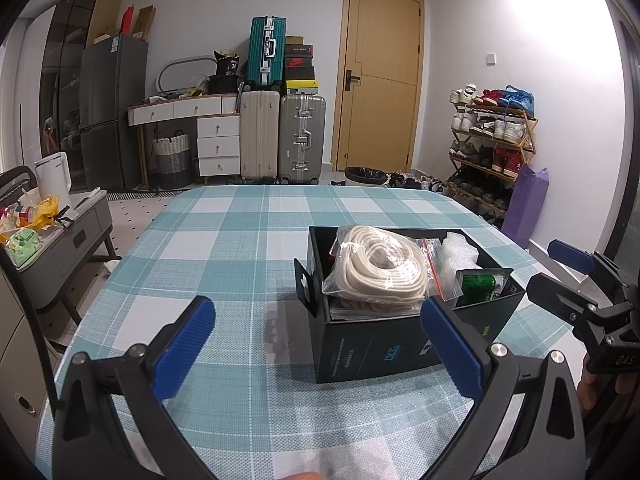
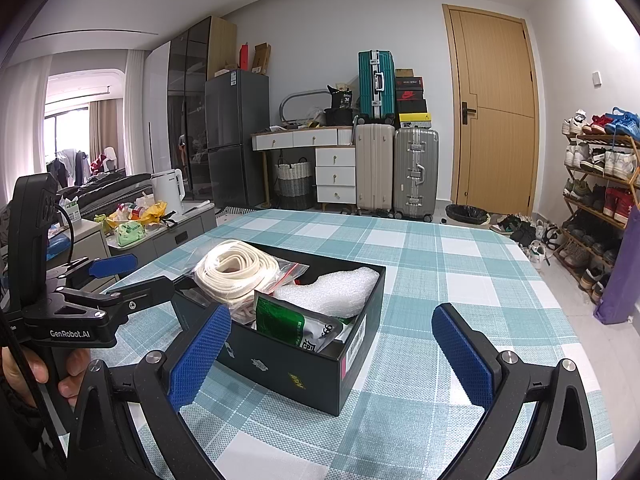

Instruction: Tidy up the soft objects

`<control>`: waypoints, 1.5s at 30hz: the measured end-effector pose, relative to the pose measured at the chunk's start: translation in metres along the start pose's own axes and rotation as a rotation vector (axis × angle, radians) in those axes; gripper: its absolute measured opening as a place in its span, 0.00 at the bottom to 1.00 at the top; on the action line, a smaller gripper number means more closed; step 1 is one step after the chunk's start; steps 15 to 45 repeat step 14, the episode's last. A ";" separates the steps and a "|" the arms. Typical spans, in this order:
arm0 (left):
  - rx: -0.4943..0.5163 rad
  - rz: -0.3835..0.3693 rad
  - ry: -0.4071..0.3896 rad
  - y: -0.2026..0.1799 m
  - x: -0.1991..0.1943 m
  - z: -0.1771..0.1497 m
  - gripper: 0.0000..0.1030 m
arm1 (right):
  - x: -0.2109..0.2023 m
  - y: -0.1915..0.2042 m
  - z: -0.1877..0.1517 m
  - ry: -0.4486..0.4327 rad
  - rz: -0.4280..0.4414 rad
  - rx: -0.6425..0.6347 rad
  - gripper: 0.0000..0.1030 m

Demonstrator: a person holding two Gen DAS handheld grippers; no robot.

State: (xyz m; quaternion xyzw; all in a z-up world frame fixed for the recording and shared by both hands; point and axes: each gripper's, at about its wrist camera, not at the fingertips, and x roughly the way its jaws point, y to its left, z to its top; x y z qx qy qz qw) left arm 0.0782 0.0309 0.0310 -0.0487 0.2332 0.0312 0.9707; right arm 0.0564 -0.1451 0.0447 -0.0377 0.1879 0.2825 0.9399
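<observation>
**Two grippers held wide over a packed black box**

Both grippers hang above the table with their blue-padded jaws spread far apart and nothing between them. The left gripper (image 1: 318, 344) sits low over the checked tablecloth (image 1: 224, 248), its right pad just in front of the near corner of the black box (image 1: 372, 344); whether it touches the cardboard I cannot tell. The right gripper (image 2: 330, 354) hovers on the other side, its left pad overlapping the box's near wall from this angle, its right pad over bare cloth.

The box (image 2: 304, 372) stands open on the table, toward the near half of it. Inside, at the left end, lies a coil of cream webbing in a clear bag (image 2: 236, 274), riding above the rim. Beside it a clear zip bag with a red seal strip (image 1: 436, 268) stands on edge. A piece of white bubble wrap (image 2: 332, 290) fills the far right end, and a green-and-white pouch (image 2: 294, 326) leans against the near wall in front of it.

Fingers of a hand (image 2: 70, 368) wrap the left gripper's handle at the edge of the right camera's view.
</observation>
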 end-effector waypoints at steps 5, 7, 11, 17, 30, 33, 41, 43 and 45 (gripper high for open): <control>0.000 0.000 0.000 0.000 0.000 0.000 1.00 | 0.000 0.000 0.000 0.001 0.000 0.001 0.99; 0.000 0.000 -0.001 0.000 0.000 0.000 1.00 | 0.000 0.000 0.000 0.000 0.000 0.001 0.99; 0.000 0.000 -0.001 0.000 0.000 0.000 1.00 | 0.000 0.000 0.000 0.000 0.000 0.001 0.99; 0.000 0.001 -0.003 0.000 -0.001 0.001 1.00 | 0.000 0.000 0.000 0.000 0.000 0.001 0.99; 0.000 0.001 -0.003 0.000 -0.001 0.001 1.00 | 0.000 0.000 0.000 0.000 0.000 0.001 0.99; 0.000 0.001 -0.003 0.000 -0.001 0.001 1.00 | 0.000 0.000 0.000 0.000 0.000 0.001 0.99; 0.000 0.001 -0.003 0.000 -0.001 0.001 1.00 | 0.000 0.000 0.000 0.000 0.000 0.001 0.99; 0.000 0.001 -0.003 0.000 -0.001 0.001 1.00 | 0.000 0.000 0.000 0.000 0.000 0.001 0.99; 0.000 0.001 -0.003 0.000 -0.001 0.001 1.00 | 0.000 0.000 0.000 0.000 0.000 0.001 0.99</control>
